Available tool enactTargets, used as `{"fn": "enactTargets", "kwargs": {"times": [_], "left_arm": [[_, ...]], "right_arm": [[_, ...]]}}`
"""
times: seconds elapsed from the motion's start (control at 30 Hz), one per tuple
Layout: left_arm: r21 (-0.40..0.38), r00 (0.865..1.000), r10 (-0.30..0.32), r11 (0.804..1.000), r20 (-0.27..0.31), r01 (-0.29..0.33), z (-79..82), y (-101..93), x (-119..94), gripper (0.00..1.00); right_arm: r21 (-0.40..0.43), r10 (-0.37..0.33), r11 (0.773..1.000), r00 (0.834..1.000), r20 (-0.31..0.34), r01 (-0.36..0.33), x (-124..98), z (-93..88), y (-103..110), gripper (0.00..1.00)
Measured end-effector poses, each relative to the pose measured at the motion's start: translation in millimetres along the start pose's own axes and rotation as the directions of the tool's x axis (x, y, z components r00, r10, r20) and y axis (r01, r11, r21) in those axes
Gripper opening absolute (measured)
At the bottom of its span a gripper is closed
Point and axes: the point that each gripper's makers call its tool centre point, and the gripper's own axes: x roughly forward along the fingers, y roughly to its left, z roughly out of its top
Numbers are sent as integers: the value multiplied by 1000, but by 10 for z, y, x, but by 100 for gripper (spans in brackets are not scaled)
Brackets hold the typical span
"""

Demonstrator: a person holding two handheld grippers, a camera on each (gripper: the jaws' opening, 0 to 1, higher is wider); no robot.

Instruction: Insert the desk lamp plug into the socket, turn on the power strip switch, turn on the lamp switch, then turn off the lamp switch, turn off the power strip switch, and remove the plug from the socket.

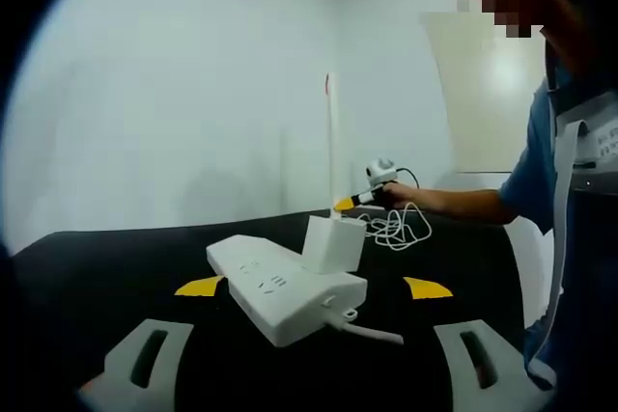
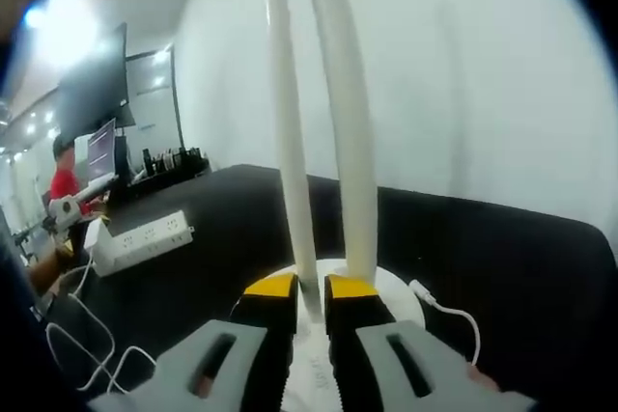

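Power strip [image 1: 287, 288]: lying mid-surface, plug [image 1: 333, 243] seated. Left gripper [image 1: 314, 354]: hovering released, just short of it. Right gripper [image 2: 309, 308]: clenched at lamp [image 2: 333, 132] base, apparently pressing the switch; slipping could be tipping the lamp.

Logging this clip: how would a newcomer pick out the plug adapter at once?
On the black table lies a long white power strip. The plug adapter is the white block standing upright in it near the corded end, the one thing rising above the strip's flat top.
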Motion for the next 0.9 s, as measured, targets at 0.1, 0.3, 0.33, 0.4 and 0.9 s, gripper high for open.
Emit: {"fn": "enactTargets", "kwargs": {"times": [0.1, 0.3, 0.33, 0.4, 0.9], "left_arm": [[0, 1000, 1, 1000, -1, -1, -2, -1, 0, 68], [-4, 1000, 7, 1000, 4, -7, 2, 22, -3, 68], [-6, 1000, 8, 1000, 5, -8, 2, 29, -3, 68], [-7, 1000, 10, 1000, 6, -10, 0, 38, -2, 68], [-18, 1000, 10, 1000, 11, -10, -30, 91, 24, 69]], "right_arm": [[1, -4, 1000, 1000, -5, 4, -10, 21, -36, 14], [19, -7, 1000, 1000, 6, 7, -62, 46, 1, 14], [21, -8, 1000, 1000, 7, 7, -68, 49, 7, 14], [25, -8, 1000, 1000, 9, 7, -81, 51, 21, 14], [81, -38, 996, 998, 42, 34, -269, 94, -17, 17]]}}
